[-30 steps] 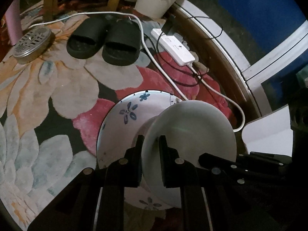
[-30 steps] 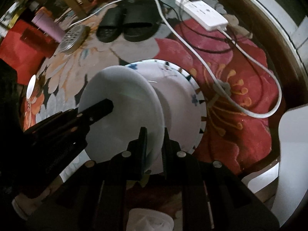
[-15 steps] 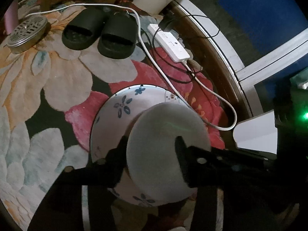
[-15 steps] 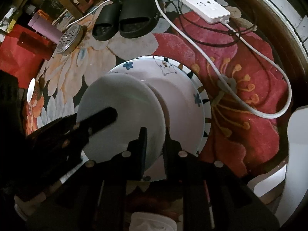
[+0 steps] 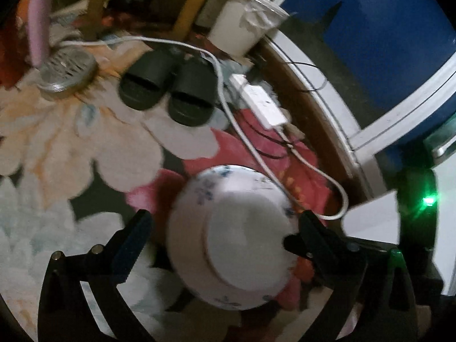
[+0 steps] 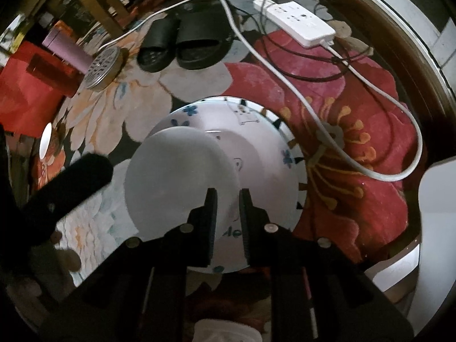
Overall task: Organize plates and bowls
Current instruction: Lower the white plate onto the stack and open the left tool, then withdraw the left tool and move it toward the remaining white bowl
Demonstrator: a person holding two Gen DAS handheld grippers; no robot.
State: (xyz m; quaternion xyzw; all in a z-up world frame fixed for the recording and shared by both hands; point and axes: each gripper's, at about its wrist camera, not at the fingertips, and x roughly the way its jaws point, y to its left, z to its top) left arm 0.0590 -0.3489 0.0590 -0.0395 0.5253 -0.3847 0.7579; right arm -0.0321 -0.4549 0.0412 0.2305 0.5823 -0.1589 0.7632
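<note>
Released since the prior view: left gripper point(image 5: 222, 228), jaws opening wide, clear of small plate point(image 5: 245, 242). Right gripper point(image 6: 228, 199) opening, rim between jaws, contact unclear. Small plate resting on patterned plate point(image 6: 270, 154) just ahead. Stacking likely complete.

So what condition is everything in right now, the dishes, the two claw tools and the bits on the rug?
Left gripper: jaws opening wide, clear of the plates.
Right gripper: jaws opening slightly, pads off the rim.
Plain white plate: resting on the patterned plate.
Patterned plate: flat on the floral rug.
Black slippers: paired, side by side.
Power strip: one plug in.
</note>
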